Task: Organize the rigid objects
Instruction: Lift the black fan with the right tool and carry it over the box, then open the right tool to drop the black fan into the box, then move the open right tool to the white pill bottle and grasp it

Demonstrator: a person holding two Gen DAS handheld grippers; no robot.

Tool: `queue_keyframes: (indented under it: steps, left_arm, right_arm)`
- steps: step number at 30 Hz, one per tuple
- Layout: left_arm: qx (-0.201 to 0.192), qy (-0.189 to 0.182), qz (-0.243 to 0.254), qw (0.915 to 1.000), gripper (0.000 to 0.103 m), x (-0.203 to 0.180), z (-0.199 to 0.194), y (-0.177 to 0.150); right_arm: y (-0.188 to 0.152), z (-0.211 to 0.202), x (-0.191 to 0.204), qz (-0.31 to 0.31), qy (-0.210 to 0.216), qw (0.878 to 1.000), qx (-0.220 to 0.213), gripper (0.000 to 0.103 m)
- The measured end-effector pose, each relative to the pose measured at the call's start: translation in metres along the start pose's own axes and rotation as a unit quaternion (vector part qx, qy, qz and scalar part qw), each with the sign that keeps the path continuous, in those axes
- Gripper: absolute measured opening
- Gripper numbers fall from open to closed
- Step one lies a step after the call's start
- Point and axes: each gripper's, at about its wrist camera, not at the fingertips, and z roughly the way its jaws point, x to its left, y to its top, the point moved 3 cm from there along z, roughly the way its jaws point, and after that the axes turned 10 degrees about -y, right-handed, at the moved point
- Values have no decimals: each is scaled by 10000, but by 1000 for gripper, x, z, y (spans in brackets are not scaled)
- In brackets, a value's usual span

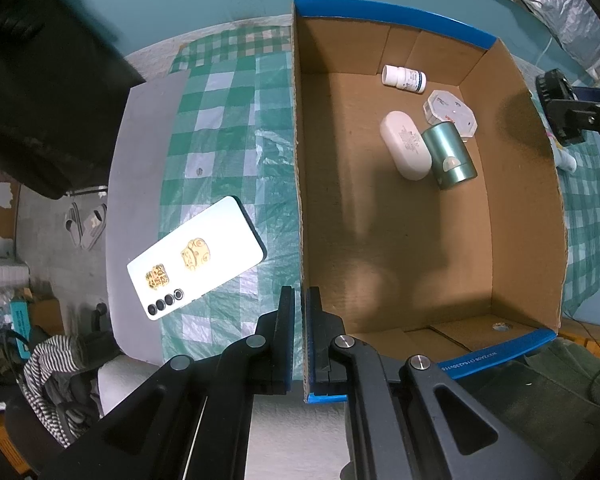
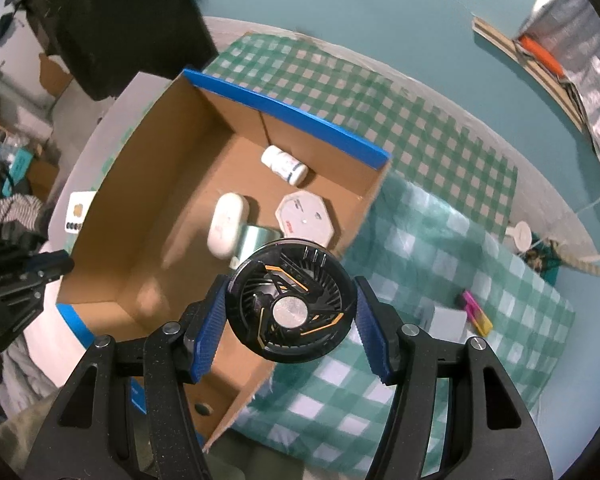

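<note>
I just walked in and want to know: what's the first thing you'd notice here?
The round black fan with orange stripes, squeezed in the right tongs over the edge of the cardboard box. Inside the box lie a white bottle, a white case and a green tin. The left tongs pinch the box's wall, beside a white phone on the checked cloth.

A green-checked cloth [image 1: 228,128] covers a grey table [image 1: 140,160], spreading ahead of both grippers. Beyond it stands a teal wall [image 2: 380,12]. Far left of the left gripper lie striped fabric [image 1: 52,364] and slippers [image 1: 88,224] on the floor. Far right of the right gripper hangs silver foil [image 2: 572,12] and a rope [image 2: 580,264].
</note>
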Motion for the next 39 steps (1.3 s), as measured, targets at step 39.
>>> queue_keyframes:
  steps: [39]
  left_arm:
    - [16,51,-100,9999,4,0,1,2]
  right_arm:
    - [-1,5,-1,-132,97,9998,118,62]
